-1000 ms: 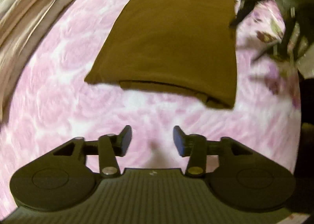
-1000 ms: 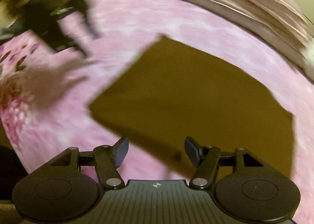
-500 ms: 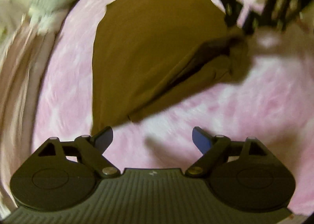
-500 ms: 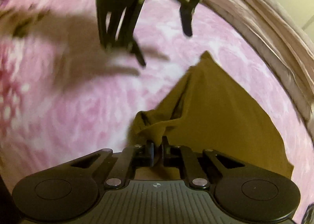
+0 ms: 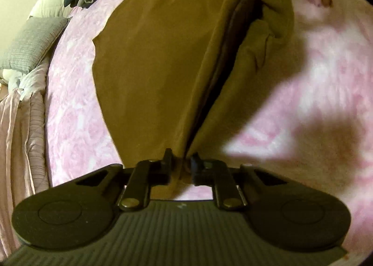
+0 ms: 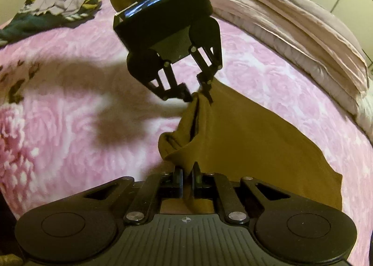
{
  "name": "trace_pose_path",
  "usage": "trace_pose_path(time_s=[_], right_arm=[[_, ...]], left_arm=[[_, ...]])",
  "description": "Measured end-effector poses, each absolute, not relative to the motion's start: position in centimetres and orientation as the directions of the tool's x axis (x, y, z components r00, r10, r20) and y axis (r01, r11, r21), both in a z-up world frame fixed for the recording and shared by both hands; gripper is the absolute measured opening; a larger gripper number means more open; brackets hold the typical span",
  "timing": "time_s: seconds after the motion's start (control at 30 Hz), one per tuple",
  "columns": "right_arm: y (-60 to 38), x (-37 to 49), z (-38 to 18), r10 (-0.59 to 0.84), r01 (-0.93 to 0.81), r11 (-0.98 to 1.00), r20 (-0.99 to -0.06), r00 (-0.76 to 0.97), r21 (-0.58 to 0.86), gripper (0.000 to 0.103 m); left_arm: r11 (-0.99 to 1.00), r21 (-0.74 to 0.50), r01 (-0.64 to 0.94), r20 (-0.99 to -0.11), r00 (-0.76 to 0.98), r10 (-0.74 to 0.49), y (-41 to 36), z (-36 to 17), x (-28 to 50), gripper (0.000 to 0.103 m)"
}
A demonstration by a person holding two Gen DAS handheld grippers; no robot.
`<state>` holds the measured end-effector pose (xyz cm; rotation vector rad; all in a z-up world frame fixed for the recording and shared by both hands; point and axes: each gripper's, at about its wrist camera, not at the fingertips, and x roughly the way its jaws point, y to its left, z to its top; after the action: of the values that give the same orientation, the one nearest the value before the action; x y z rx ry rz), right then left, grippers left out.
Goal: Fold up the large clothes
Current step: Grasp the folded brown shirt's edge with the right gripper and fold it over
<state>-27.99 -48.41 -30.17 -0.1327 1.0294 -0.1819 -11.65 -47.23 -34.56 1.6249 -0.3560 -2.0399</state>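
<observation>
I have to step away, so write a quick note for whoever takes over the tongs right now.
Left tongs: closing on one corner of the brown garment.
Right tongs: shut on the neighbouring corner.
Garment: already folded smaller, that edge lifted, the rest flat on the pink blanket.
Left: probably carry the lifted edge across for the next fold, then smooth it. More clothes sit heaped at the far side.

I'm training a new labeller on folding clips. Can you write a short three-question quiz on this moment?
1. True or false: the brown cloth lies fully flat on the pink bedspread.
2. What is pinched in the right claw?
3. In the right wrist view, the left claw grips the cloth's: A) near edge B) far corner C) middle.

Key: 1 false, one edge is lifted; 2 the cloth; 3 B.
</observation>
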Motion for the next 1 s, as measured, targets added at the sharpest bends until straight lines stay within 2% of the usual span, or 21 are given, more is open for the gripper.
trace_pose_path(time_s=[0.23, 0.37, 0.5, 0.73, 1.0], right_arm=[[-52.0, -30.2, -25.2, -0.218, 0.301, 0.953, -0.791, 0.572, -0.045, 0.002], [-55.7, -33.1, -22.4, -0.237, 0.442, 0.892, -0.739, 0.630, 0.091, 0.002], [-60.4, -37.0, -21.4, -0.248, 0.536, 0.814, -0.703, 0.667, 0.222, 0.002], [-69.9, -45.9, -24.7, -0.272, 0.703, 0.563, -0.706, 0.654, 0.435, 0.002], [-76.3, -52.7, -31.3, -0.270, 0.759, 0.315, -0.713, 0.647, 0.569, 0.002]], left_arm=[[-0.825, 0.536, 0.177, -0.811, -0.161, -0.562, -51.2, -26.9, -13.6, 0.010], [-0.831, 0.539, 0.140, -0.816, -0.155, -0.556, -55.9, -22.8, -17.2, 0.010], [-0.848, 0.523, 0.087, -0.834, -0.151, -0.531, -60.8, -21.0, -22.5, 0.010], [-0.908, 0.418, -0.024, -0.899, -0.151, -0.410, -69.4, -24.5, -32.2, 0.010], [-0.942, 0.322, -0.090, -0.941, -0.135, -0.309, -75.3, -30.9, -39.3, 0.010]])
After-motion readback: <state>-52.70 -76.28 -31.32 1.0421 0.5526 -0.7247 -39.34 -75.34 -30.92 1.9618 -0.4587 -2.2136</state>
